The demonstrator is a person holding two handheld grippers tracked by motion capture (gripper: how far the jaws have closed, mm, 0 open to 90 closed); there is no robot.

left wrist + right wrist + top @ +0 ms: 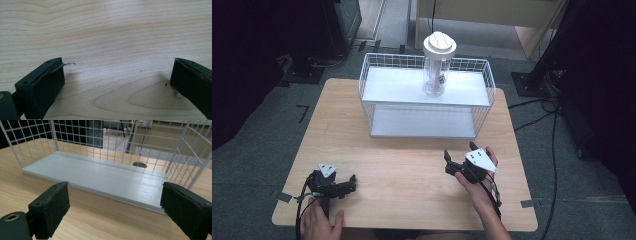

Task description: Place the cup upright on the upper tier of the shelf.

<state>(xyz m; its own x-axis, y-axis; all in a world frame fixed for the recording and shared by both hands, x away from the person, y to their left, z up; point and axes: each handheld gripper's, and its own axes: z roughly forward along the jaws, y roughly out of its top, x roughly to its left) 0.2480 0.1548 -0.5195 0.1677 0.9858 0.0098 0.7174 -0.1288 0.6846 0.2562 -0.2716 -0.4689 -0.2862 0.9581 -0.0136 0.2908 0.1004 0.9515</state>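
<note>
— Item one?
— White wire rack (427, 97), two white shelves, set square at the far middle of the tabletop (362, 160). Open front faces the person.
— Item two?
— Clear plastic jar (436, 75) with a white lid (439, 46), upright on the upper shelf (392, 87), right of centre. Contents cannot be made out.
— Lower shelf (100, 176)?
— Bare white board.
</note>
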